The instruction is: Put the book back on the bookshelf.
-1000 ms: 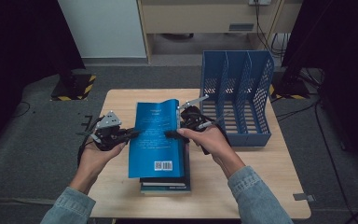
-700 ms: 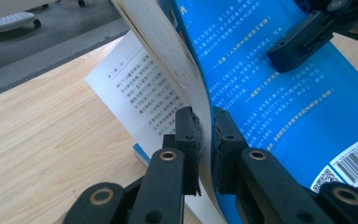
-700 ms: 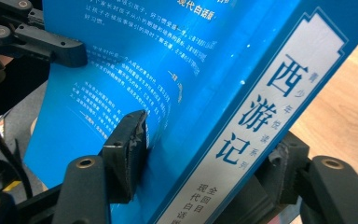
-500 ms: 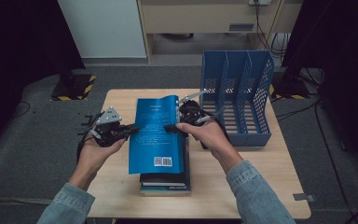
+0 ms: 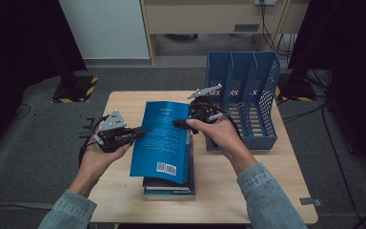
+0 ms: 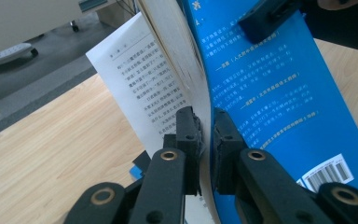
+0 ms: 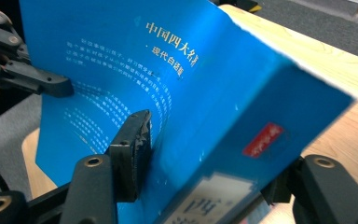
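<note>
Now both grippers hold the blue book (image 5: pixel 164 138) above a stack (image 5: pixel 169 183).
Left gripper (image 5: pixel 136 132) fingers pinch its nine o'clock edge shut; right gripper (image 5: pixel 180 123) fingers, just closing, straddle its spine at three o'clock; file rack (image 5: pixel 262 95) at two o'clock.

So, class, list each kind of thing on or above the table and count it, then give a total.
Blue book held up: 1
Books stacked flat on the table: 2
Blue file rack: 1
Grippers: 2
Total: 6
</note>
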